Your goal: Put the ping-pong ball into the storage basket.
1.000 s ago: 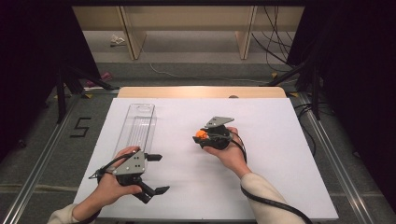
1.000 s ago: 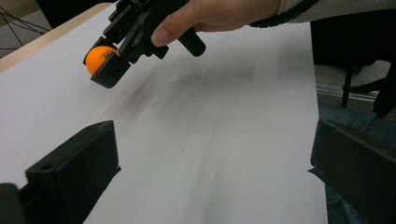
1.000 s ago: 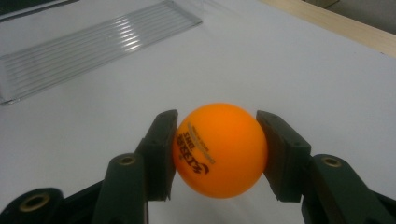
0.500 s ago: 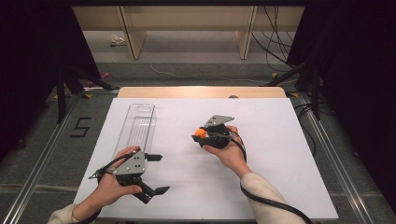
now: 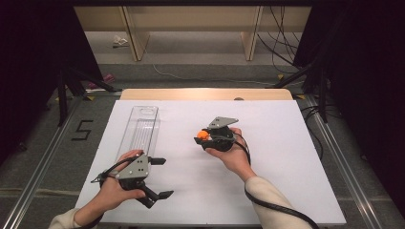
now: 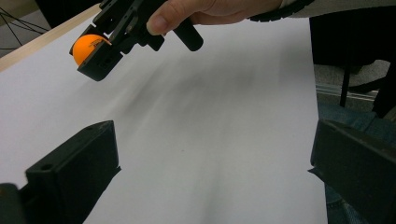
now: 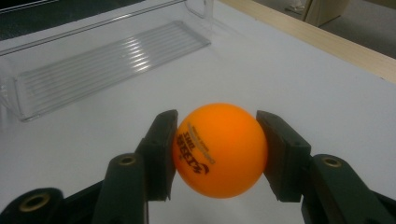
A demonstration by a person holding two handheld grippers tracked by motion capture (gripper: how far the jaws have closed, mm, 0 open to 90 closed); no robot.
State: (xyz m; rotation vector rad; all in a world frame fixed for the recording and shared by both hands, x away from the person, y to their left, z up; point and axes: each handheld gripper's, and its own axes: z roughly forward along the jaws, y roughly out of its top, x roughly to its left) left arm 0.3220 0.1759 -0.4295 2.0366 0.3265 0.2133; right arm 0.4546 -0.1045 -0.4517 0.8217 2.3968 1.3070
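Little had moved since the earlier frame: both my hands sat where they were, w/ the orange ball (image 7: pixel 219 150) clamped the same way in my right tool (image 5: pixel 204 137).

Seen from above, that right tool hovered over the middle of the white surface (image 5: pixel 286 157), well apart from the clear plastic tray (image 5: pixel 139 131) lying lengthwise at the surface's left. Its jaws were pinching the ball across its widest part, one pad on each side, dark lettering facing the cam. The ball was off the surface, not touching it.

My left tool (image 5: pixel 161 177) rested low near the front edge, jaws spread wide & nothing between them; from its own view the ball (image 6: pixel 87 45) showed farther off in the other tool's grip.

Handling, as I judged it: the ball looked like a table-tennis type, so prob. very light, hollow, thin-walled. Smooth & round, so slippery; flat pads meet it at only two small spots, & any off-centre squeeze could pop it out sideways. Too hard a squeeze could dent the shell. Best hold was what I had: pads square on opposite sides at the equator, moderate pressure. Once let go on the flat surface it would likely roll, so the ribbed tray seemed the safer place to set it down, low & gently.
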